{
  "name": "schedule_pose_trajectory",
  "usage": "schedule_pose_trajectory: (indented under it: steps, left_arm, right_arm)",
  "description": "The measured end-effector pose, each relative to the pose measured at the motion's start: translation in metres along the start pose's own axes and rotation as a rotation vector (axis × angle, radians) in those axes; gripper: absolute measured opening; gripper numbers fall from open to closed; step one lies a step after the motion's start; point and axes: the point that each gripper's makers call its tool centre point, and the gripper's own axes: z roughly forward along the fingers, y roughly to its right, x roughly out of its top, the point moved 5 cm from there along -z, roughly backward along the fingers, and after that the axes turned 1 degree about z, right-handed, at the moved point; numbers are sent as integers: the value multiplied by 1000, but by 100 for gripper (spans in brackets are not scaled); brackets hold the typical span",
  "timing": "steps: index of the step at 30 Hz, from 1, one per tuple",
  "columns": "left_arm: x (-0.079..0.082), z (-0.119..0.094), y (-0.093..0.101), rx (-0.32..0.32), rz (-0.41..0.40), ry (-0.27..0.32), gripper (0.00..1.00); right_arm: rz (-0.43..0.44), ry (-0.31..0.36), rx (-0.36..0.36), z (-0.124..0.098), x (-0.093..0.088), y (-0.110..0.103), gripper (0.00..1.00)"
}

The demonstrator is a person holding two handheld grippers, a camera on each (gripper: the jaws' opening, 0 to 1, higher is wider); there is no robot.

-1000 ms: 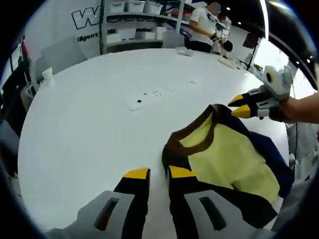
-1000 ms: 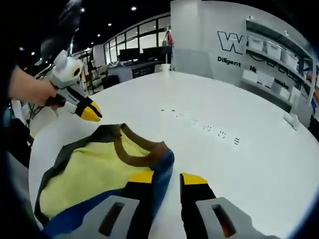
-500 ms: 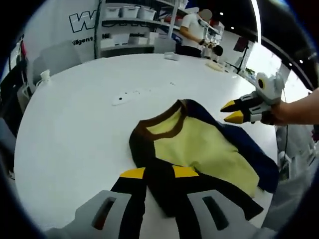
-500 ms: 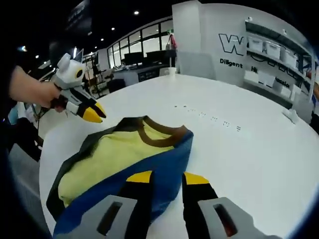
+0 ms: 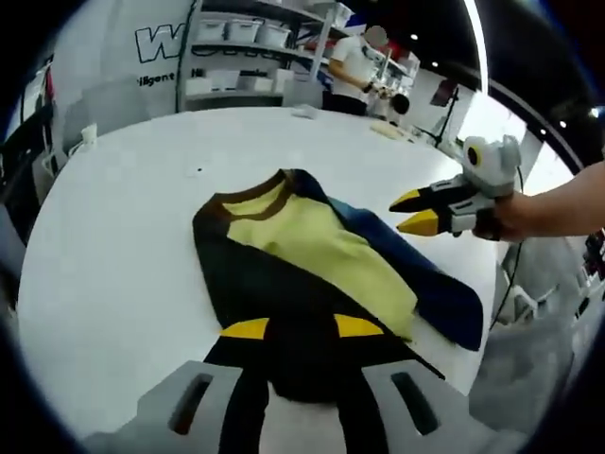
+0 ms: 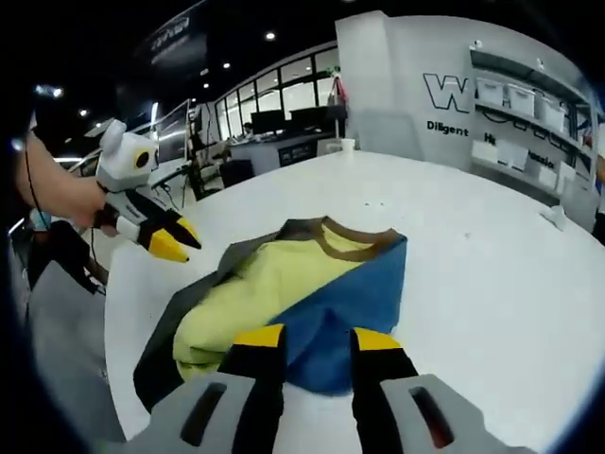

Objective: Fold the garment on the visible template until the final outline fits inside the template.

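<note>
both grippers drawn back along garment [image 5: 312,255]; jaws now over its lower hem.

Bright overhead spots light the white bench [image 5: 113,246] evenly, with soft shadows; fisheye bending curves its edge, and distant shelves [image 6: 529,104] blur slightly.

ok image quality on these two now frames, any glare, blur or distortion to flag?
Left gripper view: a blown-out bright strip at upper right, fisheye bending the table edge; garment reasonably sharp, background shelves soft. Right gripper view: dark ceiling with small spot lights, table evenly lit, little shadow; garment clear, wall lettering curved by the lens.
</note>
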Motion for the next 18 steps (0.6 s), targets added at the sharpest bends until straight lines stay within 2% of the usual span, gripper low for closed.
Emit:
schedule_pose_trajectory:
  steps: [4, 10, 13, 18]
  left_arm:
    - [-21, -7, 25, -33, -13, -24, 26]
    - [-42, -7, 51, -68, 0, -71, 28]
    - [-53, -3, 65, -93, -45, -97, 29]
    - [-70, 2, 79, -111, -85, -133, 29]
  right_arm:
    - [6, -1, 11, -15, -14, -17, 23]
    - [25, 1, 23, -34, -32, -38, 25]
    - [23, -6, 26, -43, -39, -48, 26]
    - [9, -37, 42, -53, -56, -60, 27]
